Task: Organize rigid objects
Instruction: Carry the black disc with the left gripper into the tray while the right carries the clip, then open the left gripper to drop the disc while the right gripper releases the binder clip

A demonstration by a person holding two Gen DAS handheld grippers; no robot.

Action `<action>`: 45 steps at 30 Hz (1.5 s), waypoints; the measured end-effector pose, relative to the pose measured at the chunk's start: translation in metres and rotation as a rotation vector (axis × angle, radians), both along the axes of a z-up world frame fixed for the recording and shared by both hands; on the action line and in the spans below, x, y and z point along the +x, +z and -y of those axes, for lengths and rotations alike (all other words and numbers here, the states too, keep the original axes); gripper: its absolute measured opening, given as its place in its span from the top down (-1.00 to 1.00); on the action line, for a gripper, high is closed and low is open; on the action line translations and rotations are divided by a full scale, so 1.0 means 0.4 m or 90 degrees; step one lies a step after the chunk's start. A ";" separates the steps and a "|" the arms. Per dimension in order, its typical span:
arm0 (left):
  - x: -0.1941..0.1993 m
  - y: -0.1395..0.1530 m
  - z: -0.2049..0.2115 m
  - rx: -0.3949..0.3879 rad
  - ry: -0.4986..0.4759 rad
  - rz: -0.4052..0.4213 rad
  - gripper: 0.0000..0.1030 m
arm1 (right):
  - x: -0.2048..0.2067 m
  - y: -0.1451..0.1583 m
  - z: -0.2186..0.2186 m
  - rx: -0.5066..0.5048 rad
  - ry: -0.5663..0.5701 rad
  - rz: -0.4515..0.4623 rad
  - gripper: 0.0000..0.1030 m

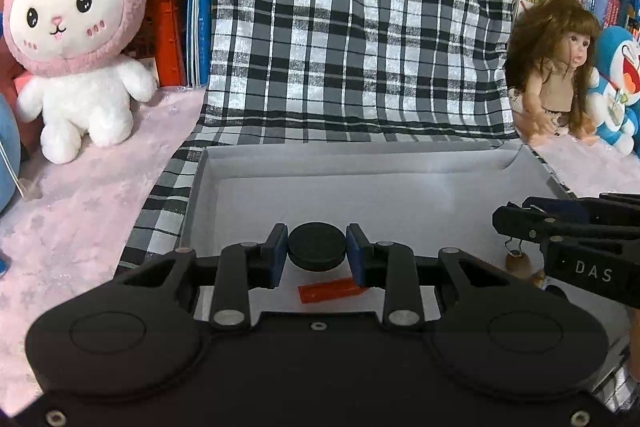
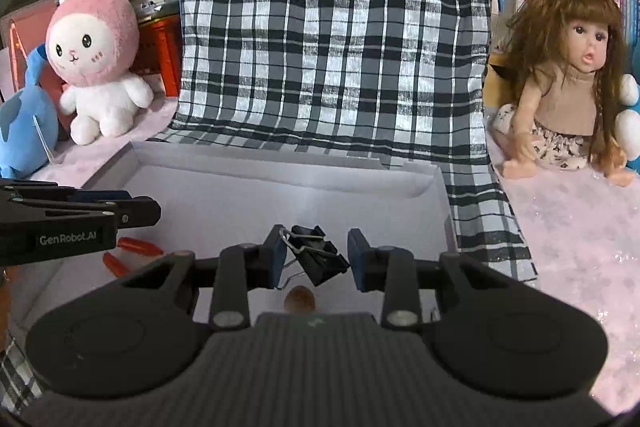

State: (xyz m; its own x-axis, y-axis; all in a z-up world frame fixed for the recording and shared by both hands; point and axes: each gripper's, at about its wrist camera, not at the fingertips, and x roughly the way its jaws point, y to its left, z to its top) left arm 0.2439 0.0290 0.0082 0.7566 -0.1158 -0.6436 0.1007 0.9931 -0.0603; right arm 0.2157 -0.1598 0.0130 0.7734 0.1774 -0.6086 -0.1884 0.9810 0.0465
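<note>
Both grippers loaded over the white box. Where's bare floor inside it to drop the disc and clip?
Bare: the far half of the white box, between the back wall and the black disc. Crowded: the near edge, with an orange piece below the left gripper and a brown bead under the binder clip in the right gripper.

Tabletop (image 2: 560,227) has a pink star-print cover. Directly on it: plaid cloth (image 2: 332,47) down the middle, bunny plush (image 1: 76,39) and blue plush (image 2: 24,131) at left, doll (image 2: 568,79) at right. White box (image 2: 280,171) sits on the plaid cloth.
</note>
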 end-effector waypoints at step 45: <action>-0.026 0.019 0.021 0.039 -0.015 0.015 0.08 | 0.008 -0.015 0.021 0.006 -0.017 -0.023 -0.07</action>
